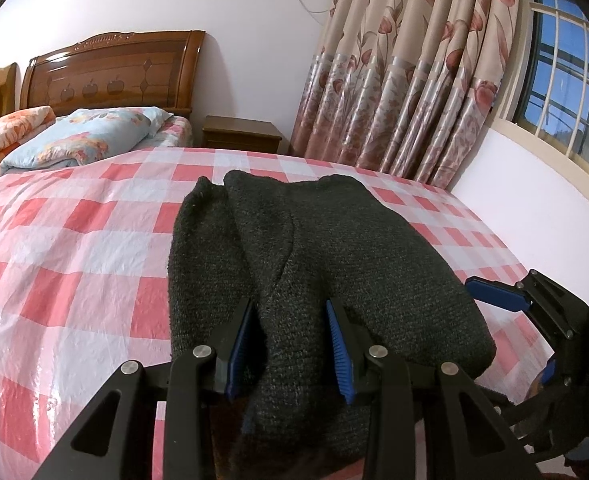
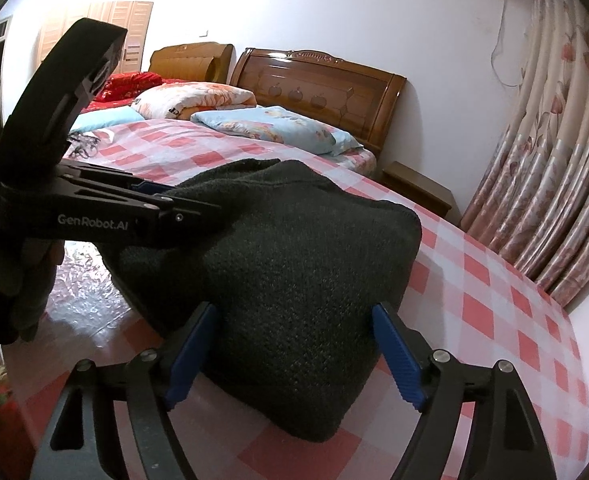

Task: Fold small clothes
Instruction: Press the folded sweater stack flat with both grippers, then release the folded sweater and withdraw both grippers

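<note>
Left wrist view: a dark knitted garment [image 1: 314,264] is seen lying folded on the bed's pink-and-white checked cover [image 1: 74,248], spread directly ahead of the left tool [image 1: 292,344]. A raised fold of the knit is enclosed between this tool's two blue-padded fingers [image 1: 240,350], which are set fairly narrow, with the cloth touching both pads; whether it is firmly pinched cannot be told. The right tool [image 1: 498,294] is seen at the right of this view, just beside the garment's right edge. In the right wrist view the garment [image 2: 294,280] is shown bulging between the wide-spread blue fingers [image 2: 396,354] of the right tool [image 2: 294,352]; its near corner reaches between them, and contact with the pads cannot be told. The left tool [image 2: 166,204] is seen to the left of it, its tips buried in the knit. Beyond the garment, a light blue pillow [image 1: 82,138] and a wooden headboard [image 1: 114,72] are seen, and floral curtains [image 1: 414,80] to the far right.
</note>
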Motion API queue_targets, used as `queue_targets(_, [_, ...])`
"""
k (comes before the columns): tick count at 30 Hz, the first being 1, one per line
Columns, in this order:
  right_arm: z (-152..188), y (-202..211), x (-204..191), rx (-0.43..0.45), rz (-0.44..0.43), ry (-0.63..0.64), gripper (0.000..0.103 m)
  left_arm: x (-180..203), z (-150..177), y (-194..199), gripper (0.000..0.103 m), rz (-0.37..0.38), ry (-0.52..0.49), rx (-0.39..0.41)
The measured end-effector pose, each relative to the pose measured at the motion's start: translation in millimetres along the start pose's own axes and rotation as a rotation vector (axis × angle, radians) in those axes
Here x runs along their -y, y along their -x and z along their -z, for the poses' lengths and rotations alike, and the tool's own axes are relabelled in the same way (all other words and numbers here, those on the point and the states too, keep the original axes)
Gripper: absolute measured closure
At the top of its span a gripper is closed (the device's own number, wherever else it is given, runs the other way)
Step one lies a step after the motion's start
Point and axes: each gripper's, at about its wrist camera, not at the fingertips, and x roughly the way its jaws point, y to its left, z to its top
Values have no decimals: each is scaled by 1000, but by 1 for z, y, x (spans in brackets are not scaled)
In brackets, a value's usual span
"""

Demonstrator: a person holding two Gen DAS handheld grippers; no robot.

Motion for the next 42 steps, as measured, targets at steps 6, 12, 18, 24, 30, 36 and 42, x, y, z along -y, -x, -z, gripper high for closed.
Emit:
queue_targets(6, [1, -2, 5, -26, -14, -32, 0, 6, -3, 1, 66, -40, -11, -24])
queue_targets(12, [9, 32, -1, -42, -28, -96, 0, 26, 6, 42, 65, -225, -16, 41])
queue_targets(18, [30, 71, -9, -28, -27, -277, 0, 46, 25, 96, 64, -351, 39, 104])
queue_targets(24, [28, 99, -18, 6, 62, -311, 0, 73, 40, 126, 64, -342, 0, 159])
queue_targets(30, [28, 117, -13, 32, 110, -338, 0, 100, 51, 137, 64, -371, -84, 199])
queue_targets(36, [27, 117, -16, 35, 122, -324, 0, 98, 52, 133, 64, -360, -77, 184])
queue_targets(42, [25, 115, -26, 37, 105, -301, 0, 96, 58, 135, 64, -363, -81, 180])
